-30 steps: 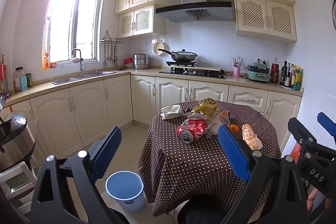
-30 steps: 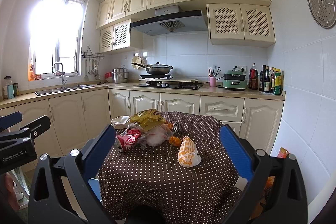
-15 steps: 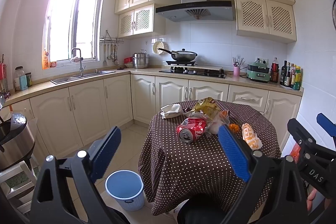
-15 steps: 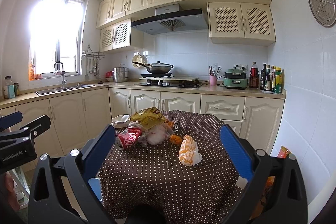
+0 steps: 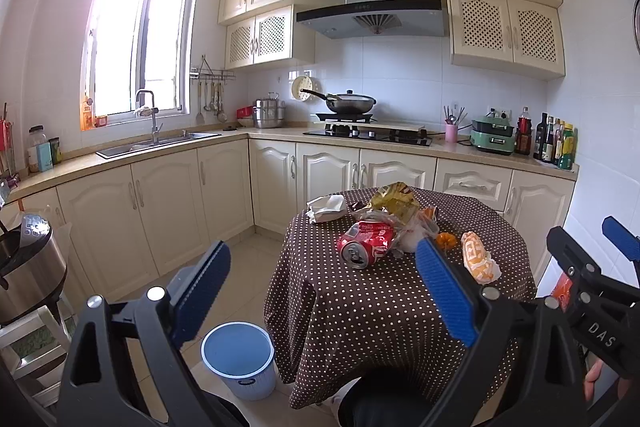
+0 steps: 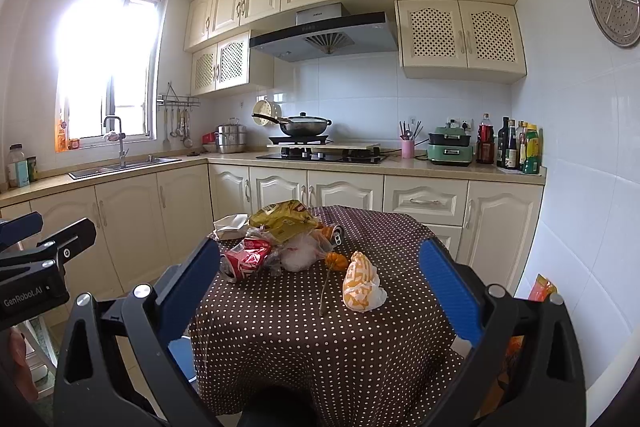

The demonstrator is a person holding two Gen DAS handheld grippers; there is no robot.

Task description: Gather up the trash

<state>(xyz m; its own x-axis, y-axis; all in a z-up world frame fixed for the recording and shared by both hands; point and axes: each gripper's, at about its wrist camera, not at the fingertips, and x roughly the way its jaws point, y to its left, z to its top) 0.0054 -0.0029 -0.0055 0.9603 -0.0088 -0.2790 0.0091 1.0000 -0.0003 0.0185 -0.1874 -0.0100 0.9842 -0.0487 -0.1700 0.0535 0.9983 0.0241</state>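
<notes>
Two grippers, left gripper [image 5: 322, 293] and right gripper [image 6: 320, 289], hover with fingers spread wide and empty before a round table [image 5: 384, 311] in a dotted brown cloth. Trash sits near the table's middle and far edge: a crushed red can [image 5: 366, 243], a yellow bag [image 5: 394, 201], a white napkin [image 5: 326, 207] and an orange-and-white wrapper [image 6: 361, 283]. Below the table's left edge stands a blue bin [image 5: 239, 359] on the floor.
</notes>
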